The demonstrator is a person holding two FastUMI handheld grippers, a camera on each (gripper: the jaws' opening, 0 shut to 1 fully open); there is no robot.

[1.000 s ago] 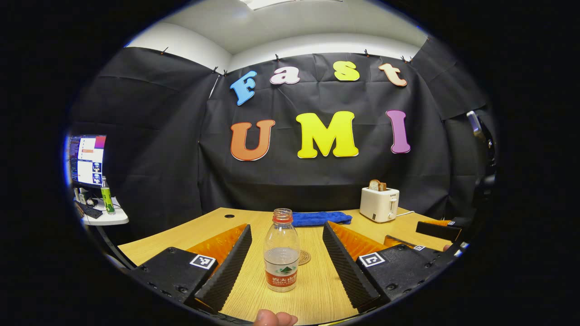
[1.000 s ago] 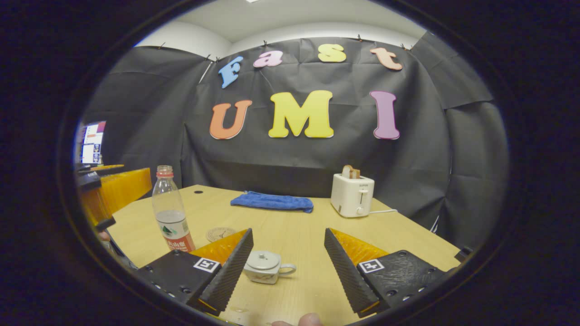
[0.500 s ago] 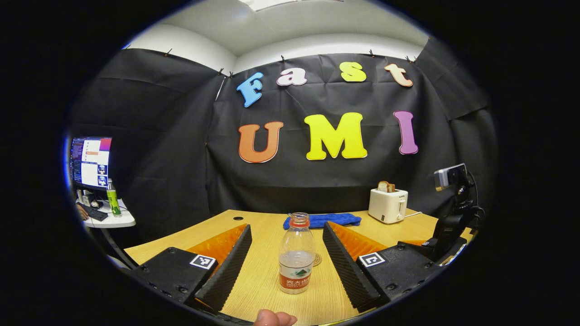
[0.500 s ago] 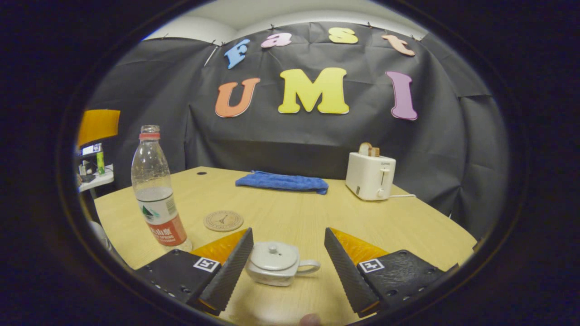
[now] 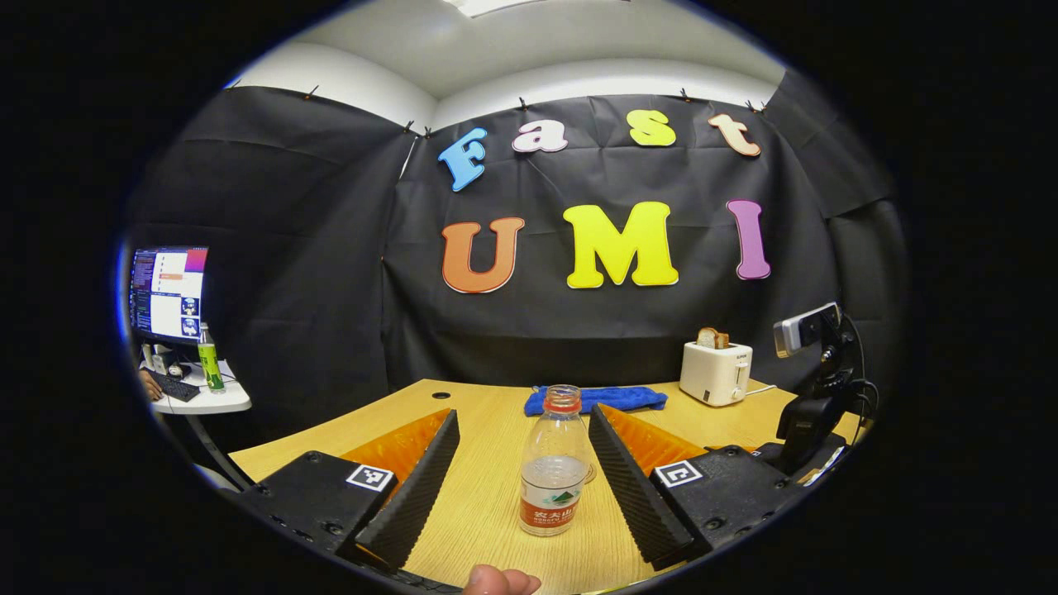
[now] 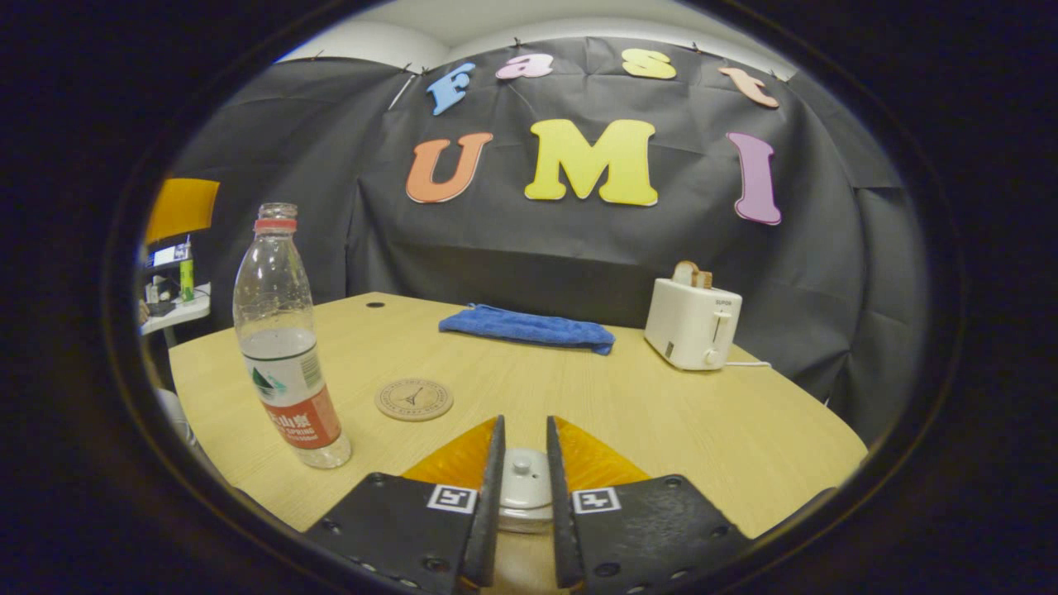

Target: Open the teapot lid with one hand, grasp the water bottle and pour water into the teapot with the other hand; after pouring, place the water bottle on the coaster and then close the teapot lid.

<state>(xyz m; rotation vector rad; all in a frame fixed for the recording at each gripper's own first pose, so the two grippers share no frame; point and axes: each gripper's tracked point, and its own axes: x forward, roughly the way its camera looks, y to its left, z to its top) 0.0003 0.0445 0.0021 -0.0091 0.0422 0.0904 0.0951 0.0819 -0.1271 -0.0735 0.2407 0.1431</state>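
The right tool has its two fingers drawn in close on either side of the teapot lid, near its small knob. Whether both fingers actually press on the lid I cannot tell, since a sliver of gap shows on each side. The narrow stance suits the job: a small lid wants a tight pinch taken from straight above, so it can lift clear without dragging the teapot along. Only a little of the pot's body shows below the lid, between the fingers, resting on the counter.

The left tool stands wide open, fingers spread well apart with the water bottle upright between them, touching neither and nearer the right-hand finger. That open stance looks like lining up for a grasp on the bottle's body, ready to close once the lid is off. The bottle is uncapped and roughly a third full, so it should handle light but may flex under a hard squeeze.

From the right gripper view, the bottle stands to the left of the teapot, with the round coaster just beyond and between them, free to receive the bottle after pouring. Farther back lie a blue cloth and a white toaster holding bread, well clear of the work.
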